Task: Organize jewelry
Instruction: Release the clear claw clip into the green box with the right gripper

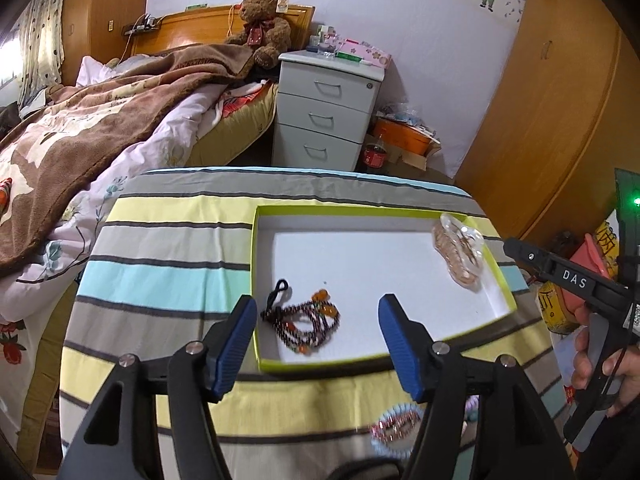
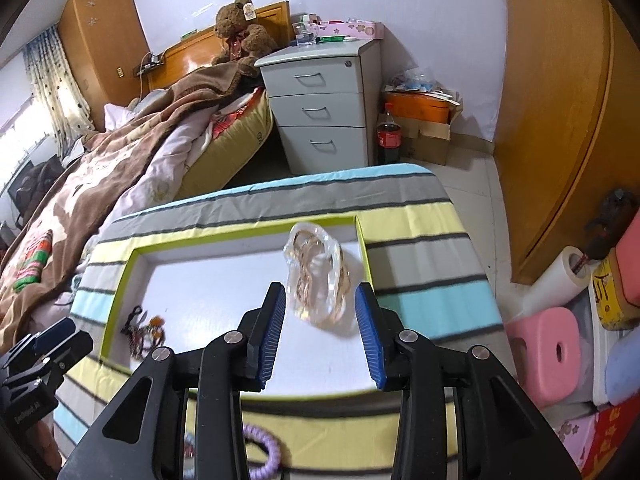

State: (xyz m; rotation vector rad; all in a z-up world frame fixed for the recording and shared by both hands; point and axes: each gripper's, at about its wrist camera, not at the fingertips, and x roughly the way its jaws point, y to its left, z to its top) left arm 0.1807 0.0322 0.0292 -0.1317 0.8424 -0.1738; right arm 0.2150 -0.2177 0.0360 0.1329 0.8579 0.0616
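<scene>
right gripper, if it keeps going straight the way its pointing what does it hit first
Most likely the clear bag of gold chains, which lies between the open fingers of the right gripper in the white tray; depth is unclear.

Lighting: bright, even; daylight through curtained window (image 2: pixel 48 92) at left. Glare on white tray floor (image 1: pixel 360 256). Plastic jewelry bag (image 2: pixel 320 280) motion-blurred. Fisheye bending, dark vignette at corners.

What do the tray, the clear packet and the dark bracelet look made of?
Tray: looks like cardboard, matte white inside with thin lime-green folded walls. Packet: seemingly glossy transparent plastic, with glare and creases, holding gold-toned chain, probably metal. Bracelet: small dark beads with glossy orange ones, perhaps stone, resin or wood, on a black cord loop; material unclear.
</scene>
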